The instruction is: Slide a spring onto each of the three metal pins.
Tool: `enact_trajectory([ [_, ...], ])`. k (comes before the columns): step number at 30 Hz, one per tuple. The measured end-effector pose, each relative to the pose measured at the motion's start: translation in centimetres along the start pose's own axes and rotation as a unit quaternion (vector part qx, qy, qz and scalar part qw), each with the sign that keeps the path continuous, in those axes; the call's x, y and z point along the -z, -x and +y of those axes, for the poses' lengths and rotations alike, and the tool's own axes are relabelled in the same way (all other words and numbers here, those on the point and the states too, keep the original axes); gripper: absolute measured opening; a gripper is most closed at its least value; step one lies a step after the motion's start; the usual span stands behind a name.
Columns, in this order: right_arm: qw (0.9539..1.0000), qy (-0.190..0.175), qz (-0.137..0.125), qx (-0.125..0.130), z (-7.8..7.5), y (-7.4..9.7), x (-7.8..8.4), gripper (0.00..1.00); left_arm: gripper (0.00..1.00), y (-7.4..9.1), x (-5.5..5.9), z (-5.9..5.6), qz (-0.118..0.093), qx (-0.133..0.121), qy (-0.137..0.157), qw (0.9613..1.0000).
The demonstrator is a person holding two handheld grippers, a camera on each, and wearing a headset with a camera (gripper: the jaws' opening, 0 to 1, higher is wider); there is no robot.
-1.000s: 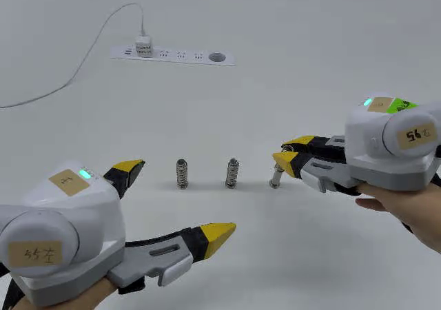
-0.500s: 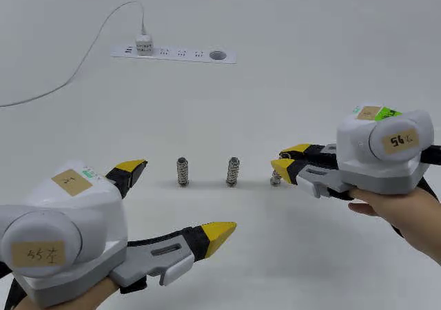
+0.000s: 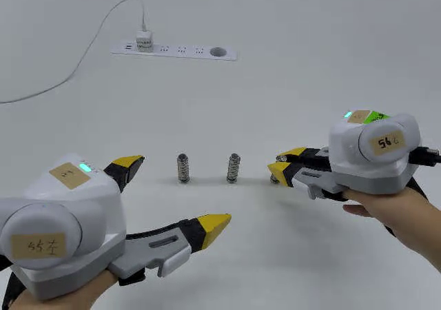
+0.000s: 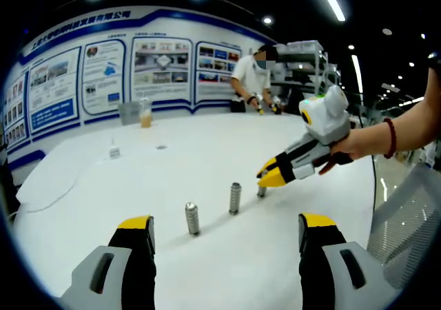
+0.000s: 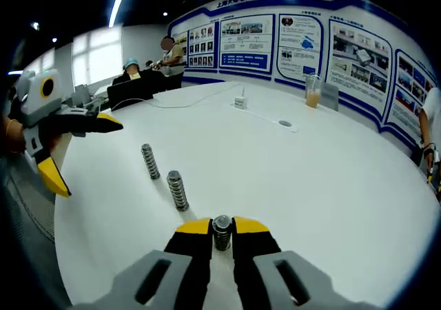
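At 3 o'clock end of row, right gripper (image 3: 284, 162) clamps third spring (image 5: 222, 231) low on table (image 3: 289, 89), likely seating it over its pin. Middle pin (image 3: 233, 167) and 9 o'clock pin (image 3: 183, 167) upright, springs on. Left gripper (image 3: 172, 191) gapes wide at 7 o'clock, idle, clear of row.

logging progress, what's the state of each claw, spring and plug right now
left claw: open, holding nothing
right claw: shut on third spring
third spring: upright, gripped
left spring: upright, free
middle spring: upright, free
charger: plugged into power strip
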State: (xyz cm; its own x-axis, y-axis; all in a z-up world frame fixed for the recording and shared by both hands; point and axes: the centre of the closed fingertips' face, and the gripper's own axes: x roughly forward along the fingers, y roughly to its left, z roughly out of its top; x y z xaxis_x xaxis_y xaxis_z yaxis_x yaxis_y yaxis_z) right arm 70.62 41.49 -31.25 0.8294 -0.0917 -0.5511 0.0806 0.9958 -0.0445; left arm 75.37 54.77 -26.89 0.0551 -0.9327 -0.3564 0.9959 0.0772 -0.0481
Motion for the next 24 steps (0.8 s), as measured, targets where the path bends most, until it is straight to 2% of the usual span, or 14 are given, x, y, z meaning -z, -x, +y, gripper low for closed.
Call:
enact_trajectory([
  [8, 1.0, 0.002, 0.0, 0.0, 0.0, 0.1, 0.0, 0.12, 0.86, 0.1, 0.0, 0.4, 0.002, -0.005, -0.001, 1.0],
  [11, 1.0, -0.001, -0.002, -0.001, 0.0, 0.3, -0.1, 0.16, 0.86, 0.1, 0.0, 0.5, 0.002, -0.007, -0.001, 1.0],
  [24, 0.9995, -0.013, -0.025, 0.014, 0.3, 3.2, -1.5, 0.32, 0.84, 0.7, -0.6, 1.5, 0.008, -0.012, -0.003, 0.9999],
])
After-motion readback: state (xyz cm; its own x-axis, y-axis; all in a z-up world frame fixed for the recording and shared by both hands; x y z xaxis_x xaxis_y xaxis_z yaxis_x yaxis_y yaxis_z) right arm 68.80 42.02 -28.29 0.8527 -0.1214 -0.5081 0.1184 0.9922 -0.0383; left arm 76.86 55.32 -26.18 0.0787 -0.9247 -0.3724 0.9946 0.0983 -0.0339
